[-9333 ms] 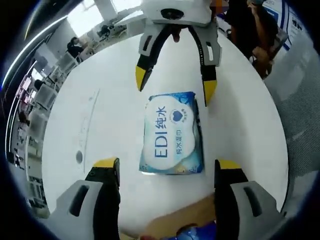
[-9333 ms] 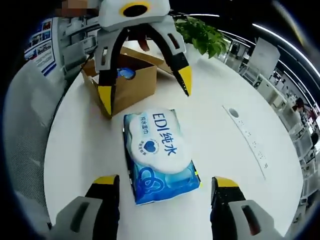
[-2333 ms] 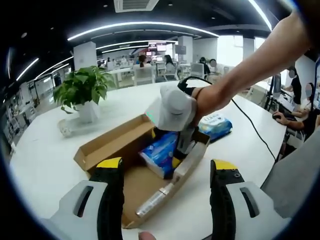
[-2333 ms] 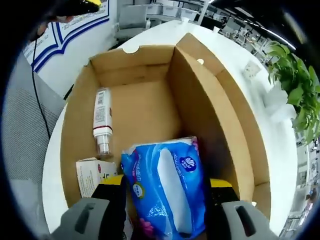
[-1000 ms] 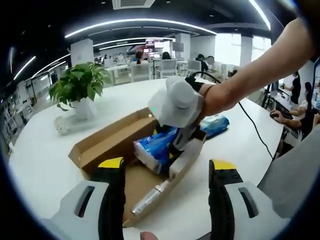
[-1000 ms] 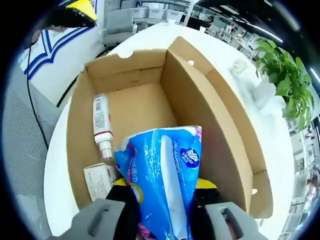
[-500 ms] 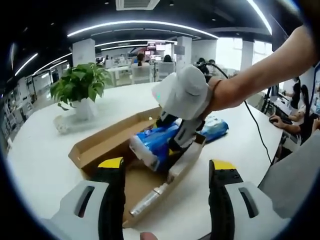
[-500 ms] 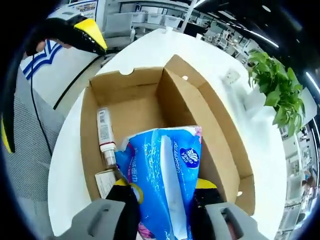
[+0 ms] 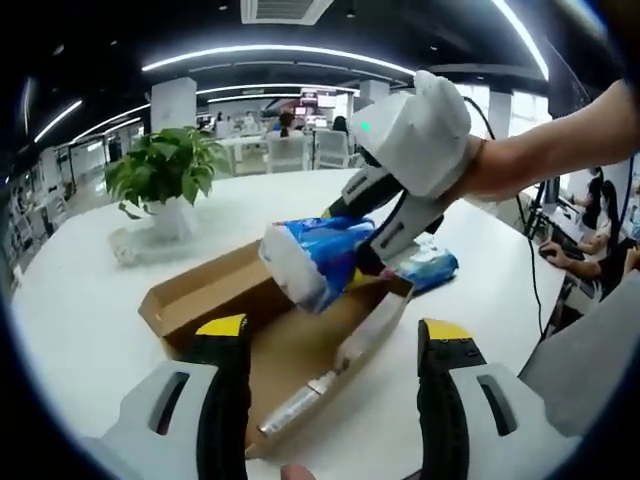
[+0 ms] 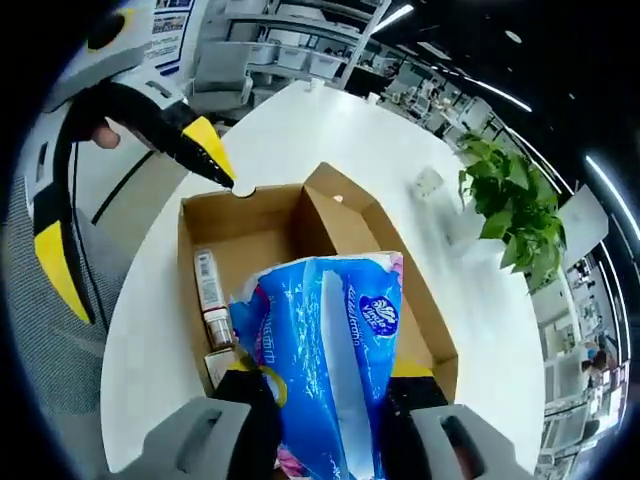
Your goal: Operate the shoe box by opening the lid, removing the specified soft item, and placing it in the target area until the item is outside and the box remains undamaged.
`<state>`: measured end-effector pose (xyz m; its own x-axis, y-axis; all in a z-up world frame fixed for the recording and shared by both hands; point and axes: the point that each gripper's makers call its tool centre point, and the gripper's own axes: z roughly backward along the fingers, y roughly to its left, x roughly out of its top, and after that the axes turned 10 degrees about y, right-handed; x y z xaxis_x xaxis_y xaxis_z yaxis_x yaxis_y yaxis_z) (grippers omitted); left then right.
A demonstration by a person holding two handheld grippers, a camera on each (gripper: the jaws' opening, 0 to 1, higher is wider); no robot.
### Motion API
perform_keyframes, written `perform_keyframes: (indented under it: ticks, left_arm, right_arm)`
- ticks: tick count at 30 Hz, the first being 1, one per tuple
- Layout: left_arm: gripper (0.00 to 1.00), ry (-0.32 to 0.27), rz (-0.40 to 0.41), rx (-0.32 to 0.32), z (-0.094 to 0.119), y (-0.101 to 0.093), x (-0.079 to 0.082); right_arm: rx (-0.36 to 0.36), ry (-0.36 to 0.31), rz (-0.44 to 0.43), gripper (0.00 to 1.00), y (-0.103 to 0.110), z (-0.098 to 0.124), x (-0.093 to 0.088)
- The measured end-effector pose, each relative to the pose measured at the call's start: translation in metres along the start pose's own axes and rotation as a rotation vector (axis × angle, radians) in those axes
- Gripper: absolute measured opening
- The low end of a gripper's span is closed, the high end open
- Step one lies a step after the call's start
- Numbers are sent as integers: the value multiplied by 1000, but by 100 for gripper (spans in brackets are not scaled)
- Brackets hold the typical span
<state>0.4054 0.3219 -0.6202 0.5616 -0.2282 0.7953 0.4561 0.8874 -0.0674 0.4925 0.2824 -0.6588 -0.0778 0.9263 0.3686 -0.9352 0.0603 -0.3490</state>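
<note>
Left gripper view: my left gripper (image 9: 335, 345) stands spread and empty over the open shoe box (image 9: 205, 290); my right gripper (image 9: 365, 250) has raised the blue tissue pack (image 9: 310, 255) clear above the box since half a second ago. A second blue pack (image 9: 430, 268) lies beyond the box's far end on the white desk (image 9: 80, 300), a potted plant (image 9: 165, 175) near its far edge. Right gripper view: my right gripper (image 10: 325, 385) pinches the tissue pack (image 10: 325, 360); a bottle (image 10: 211, 287) lies in the box (image 10: 415, 320) below.

open office, white table (image 9: 70, 300), potted plant (image 9: 165, 175), ceiling light strips (image 9: 270, 50).
</note>
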Motion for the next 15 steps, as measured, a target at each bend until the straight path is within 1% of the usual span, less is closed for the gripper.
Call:
perform_keyframes:
  ticks: [5,10,15]
  left_arm:
    - [66,6,-7,-8,-1,-3,-2]
    - [66,9,-17,-15,-1,-6,-2]
    - [66,9,-21,-16,0,-6,-2]
  right_arm:
    - [-35,-21,25,33,5,18,4]
    - [-61,-37,16,33,9,34,4]
    - [-88,-46,4,33,15,50,-1]
